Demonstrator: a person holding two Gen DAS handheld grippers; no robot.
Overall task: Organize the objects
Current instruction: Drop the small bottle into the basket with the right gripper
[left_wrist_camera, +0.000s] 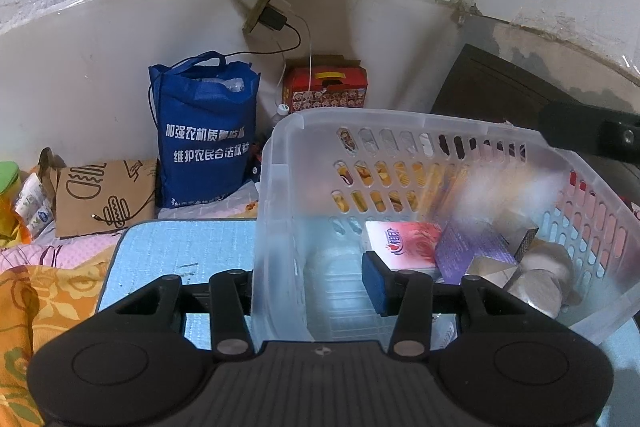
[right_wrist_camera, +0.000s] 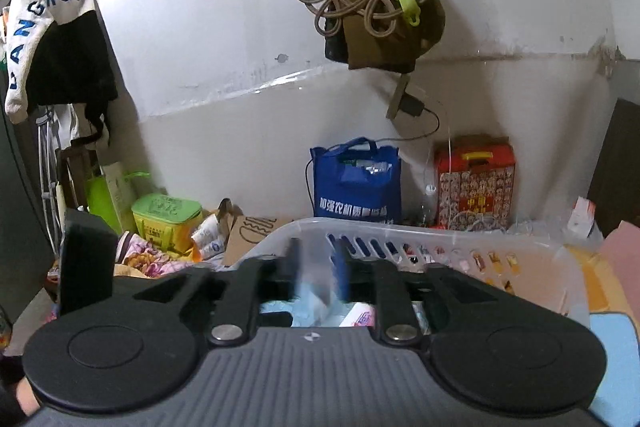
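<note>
A clear plastic basket with slotted walls sits tilted on a light blue mat. Inside lie a pink tissue pack, a purple box and crumpled white paper. My left gripper straddles the basket's near-left wall, with its blue-padded right finger inside and its left finger hidden behind the wall. My right gripper is shut on the basket rim, which also shows in the right wrist view. The other gripper's body shows at the basket's far right.
A blue tote bag, a red gift box and a brown cardboard bag stand against the white wall. A charger cable hangs above them. Orange floral bedding lies left. A green box and hung clothes are at left.
</note>
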